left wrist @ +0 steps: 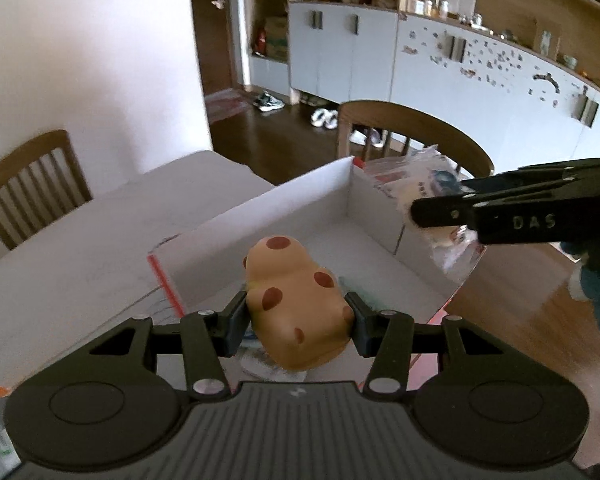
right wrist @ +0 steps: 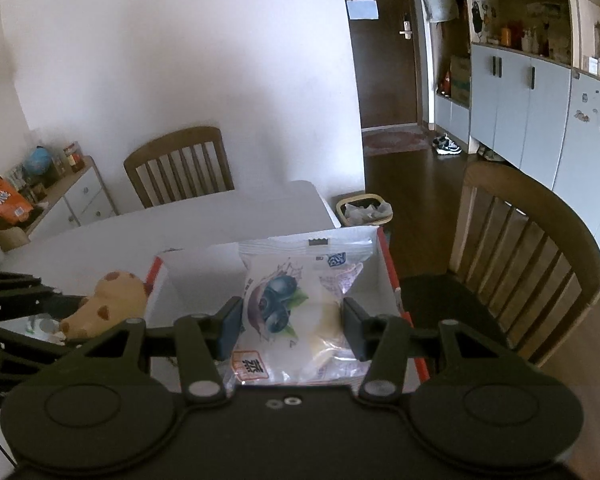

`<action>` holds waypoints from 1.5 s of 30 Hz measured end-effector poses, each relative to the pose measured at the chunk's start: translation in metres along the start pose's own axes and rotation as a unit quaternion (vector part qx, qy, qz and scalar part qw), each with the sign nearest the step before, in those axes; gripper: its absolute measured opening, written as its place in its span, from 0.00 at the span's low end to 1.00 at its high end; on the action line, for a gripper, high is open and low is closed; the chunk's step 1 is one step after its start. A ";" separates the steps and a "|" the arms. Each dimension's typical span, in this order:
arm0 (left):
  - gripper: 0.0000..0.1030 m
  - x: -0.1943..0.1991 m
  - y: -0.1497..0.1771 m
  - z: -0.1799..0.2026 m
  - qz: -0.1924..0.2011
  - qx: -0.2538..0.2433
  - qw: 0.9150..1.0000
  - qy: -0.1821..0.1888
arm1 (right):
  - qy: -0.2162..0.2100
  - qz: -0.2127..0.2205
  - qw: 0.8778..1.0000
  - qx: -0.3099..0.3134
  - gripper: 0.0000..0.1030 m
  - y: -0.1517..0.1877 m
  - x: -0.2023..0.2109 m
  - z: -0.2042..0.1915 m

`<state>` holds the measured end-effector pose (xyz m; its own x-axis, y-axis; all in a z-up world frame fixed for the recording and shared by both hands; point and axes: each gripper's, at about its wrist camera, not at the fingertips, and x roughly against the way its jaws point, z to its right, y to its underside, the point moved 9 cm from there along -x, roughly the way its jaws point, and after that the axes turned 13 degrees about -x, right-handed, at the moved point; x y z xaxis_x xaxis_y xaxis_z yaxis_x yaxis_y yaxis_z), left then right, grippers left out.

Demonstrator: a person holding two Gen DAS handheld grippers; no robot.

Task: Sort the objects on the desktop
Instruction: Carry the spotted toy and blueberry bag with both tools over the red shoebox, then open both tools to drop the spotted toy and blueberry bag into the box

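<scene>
My left gripper [left wrist: 296, 326] is shut on a tan squishy toy with brown spots [left wrist: 296, 304] and holds it over the near edge of an open white cardboard box [left wrist: 260, 216]. The toy also shows in the right wrist view [right wrist: 108, 304]. My right gripper [right wrist: 292, 328] is shut on a clear snack packet with a blueberry picture [right wrist: 292, 304] and holds it above the same box [right wrist: 196, 268]. In the left wrist view the right gripper [left wrist: 440, 216] comes in from the right with the packet [left wrist: 428, 188] over the box's far right corner.
The box lies on a white table [left wrist: 80, 248]. Wooden chairs stand at the table's far side [right wrist: 180, 164] and right side [right wrist: 532, 248]. A bin [right wrist: 364, 208] stands on the floor beyond. A side cabinet with clutter [right wrist: 32, 192] is at the left.
</scene>
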<state>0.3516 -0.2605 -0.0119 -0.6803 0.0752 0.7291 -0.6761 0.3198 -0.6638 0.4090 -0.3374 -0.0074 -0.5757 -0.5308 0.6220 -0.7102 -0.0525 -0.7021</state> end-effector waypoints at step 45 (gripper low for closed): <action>0.47 -0.158 0.029 -0.004 -0.182 -0.071 0.979 0.057 | 0.029 -0.171 0.983 0.066 0.51 0.051 -0.126 0.023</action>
<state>0.4405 -0.2592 -0.1458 -0.3606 0.0344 0.9321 -0.8157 0.4730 -0.3331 0.4550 -0.2930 -0.1294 -0.3375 -0.4133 0.8457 -0.8100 -0.3302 -0.4846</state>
